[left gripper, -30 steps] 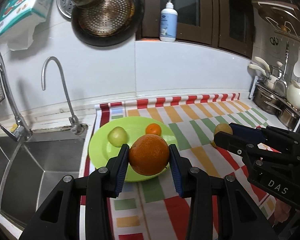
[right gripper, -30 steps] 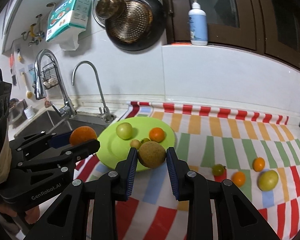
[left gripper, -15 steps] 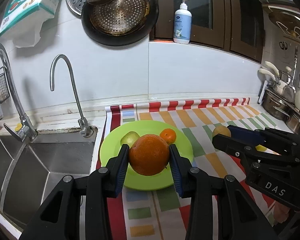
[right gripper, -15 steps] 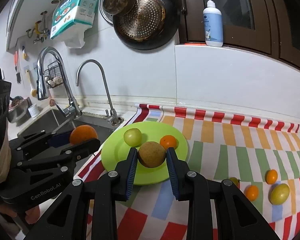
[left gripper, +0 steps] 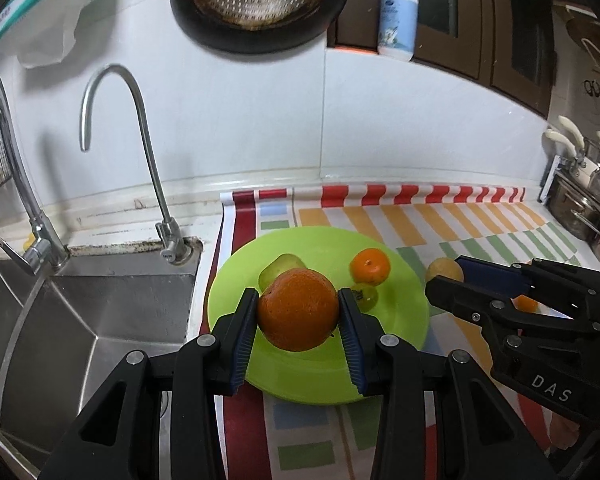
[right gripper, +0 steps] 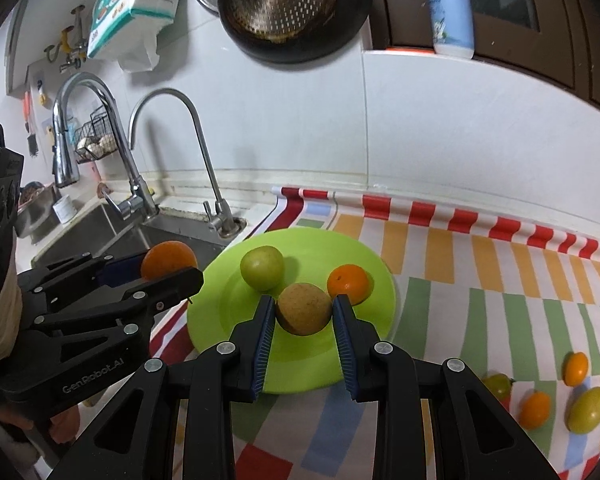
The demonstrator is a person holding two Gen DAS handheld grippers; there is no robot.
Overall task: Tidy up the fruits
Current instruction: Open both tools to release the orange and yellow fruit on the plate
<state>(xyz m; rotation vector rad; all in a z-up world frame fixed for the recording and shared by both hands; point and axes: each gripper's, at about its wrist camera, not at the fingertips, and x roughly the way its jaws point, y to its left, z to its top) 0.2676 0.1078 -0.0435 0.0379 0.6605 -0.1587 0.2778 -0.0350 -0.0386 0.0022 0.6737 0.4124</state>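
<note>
My left gripper (left gripper: 298,316) is shut on a large orange (left gripper: 298,309) and holds it above the near left part of the green plate (left gripper: 404,312). My right gripper (right gripper: 303,314) is shut on a brown round fruit (right gripper: 303,309) above the plate's (right gripper: 228,312) middle. On the plate lie a green fruit (right gripper: 262,267), a small orange (right gripper: 349,284) and a small green fruit (left gripper: 365,295). The right gripper shows at the right in the left wrist view (left gripper: 444,280); the left gripper shows at the left in the right wrist view (right gripper: 172,268).
A steel sink (left gripper: 80,320) with taps (left gripper: 140,128) lies left of the plate. The striped mat (right gripper: 480,280) carries several loose small fruits at the right (right gripper: 586,410). Pots (left gripper: 580,208) stand at the far right. A pan (left gripper: 260,0) hangs on the wall.
Both grippers have moved forward and closer over the plate, each still holding its fruit. The plate looks larger and nearer in both views.
</note>
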